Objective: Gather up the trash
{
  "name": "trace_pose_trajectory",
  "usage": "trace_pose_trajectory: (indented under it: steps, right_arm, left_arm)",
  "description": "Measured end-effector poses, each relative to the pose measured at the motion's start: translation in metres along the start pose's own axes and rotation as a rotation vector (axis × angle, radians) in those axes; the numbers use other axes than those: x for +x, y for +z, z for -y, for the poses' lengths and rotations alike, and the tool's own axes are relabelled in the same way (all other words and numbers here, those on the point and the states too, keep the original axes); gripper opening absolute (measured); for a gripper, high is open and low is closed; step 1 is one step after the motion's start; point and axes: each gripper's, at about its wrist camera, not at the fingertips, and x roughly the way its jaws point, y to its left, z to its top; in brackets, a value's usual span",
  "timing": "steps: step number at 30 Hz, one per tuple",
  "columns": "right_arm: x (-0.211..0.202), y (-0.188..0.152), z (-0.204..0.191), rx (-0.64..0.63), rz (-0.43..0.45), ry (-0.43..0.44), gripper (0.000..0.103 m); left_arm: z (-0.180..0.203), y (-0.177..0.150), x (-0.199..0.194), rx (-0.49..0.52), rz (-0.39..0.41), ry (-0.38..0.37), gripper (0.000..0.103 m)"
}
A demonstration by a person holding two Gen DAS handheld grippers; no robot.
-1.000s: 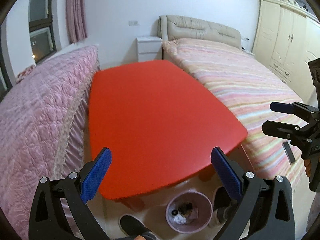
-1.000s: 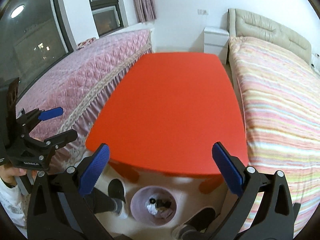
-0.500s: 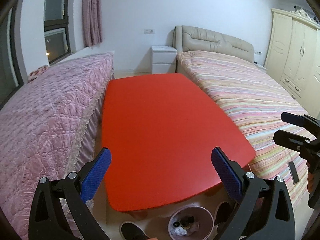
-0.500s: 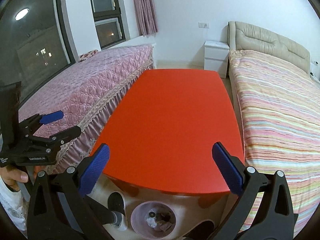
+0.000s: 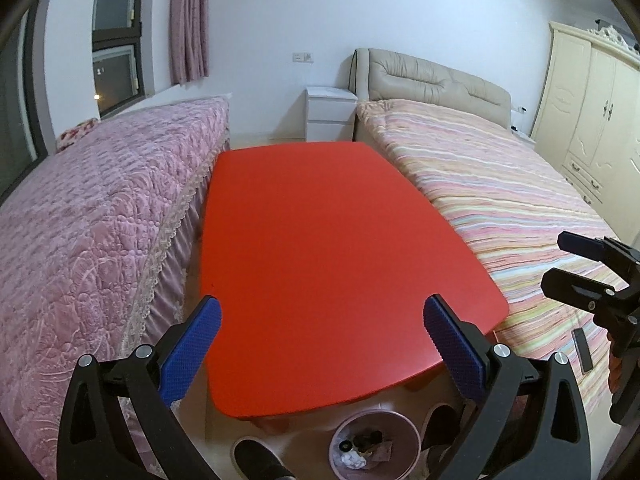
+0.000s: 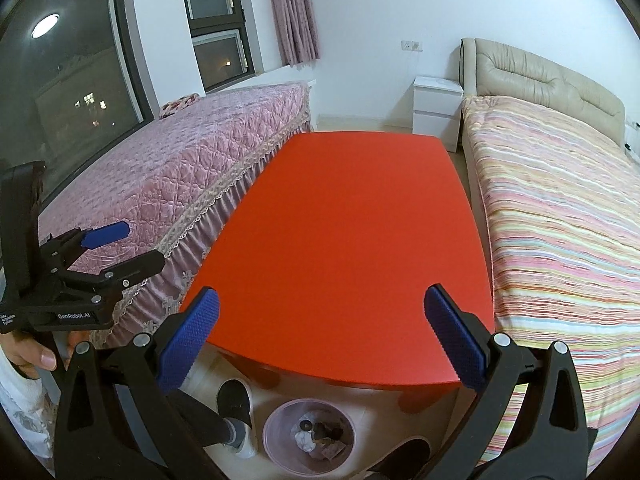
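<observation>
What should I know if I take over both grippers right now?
Left gripper: open, holding nothing, above the red table's near end.
Right gripper: open, holding nothing, same place.
The round pink trash bin stands on the floor by the near edge, with scraps already inside.
No trash shows on the tabletop.
A small dark flat object lies on the striped bed; whether it's trash is unclear.

bin (image 6: pixel 308 436) contents too small to ID | table legs (image 6: pixel 412 400) mostly hidden

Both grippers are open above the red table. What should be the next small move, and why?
Probably none but lowering both to rest: the red table looks bare, the pink bin on the floor already holds scraps, and the left gripper and right gripper are open, holding nothing.
</observation>
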Motion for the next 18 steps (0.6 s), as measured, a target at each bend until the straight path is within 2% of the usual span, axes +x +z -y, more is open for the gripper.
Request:
trace_pose_trajectory:
  steps: [18]
  right_arm:
    - [0.0028, -0.0008, -0.0002, 0.0, -0.007, 0.001, 0.1]
  left_arm:
    - [0.0035, -0.0012, 0.002, 0.012, -0.006, 0.007, 0.097]
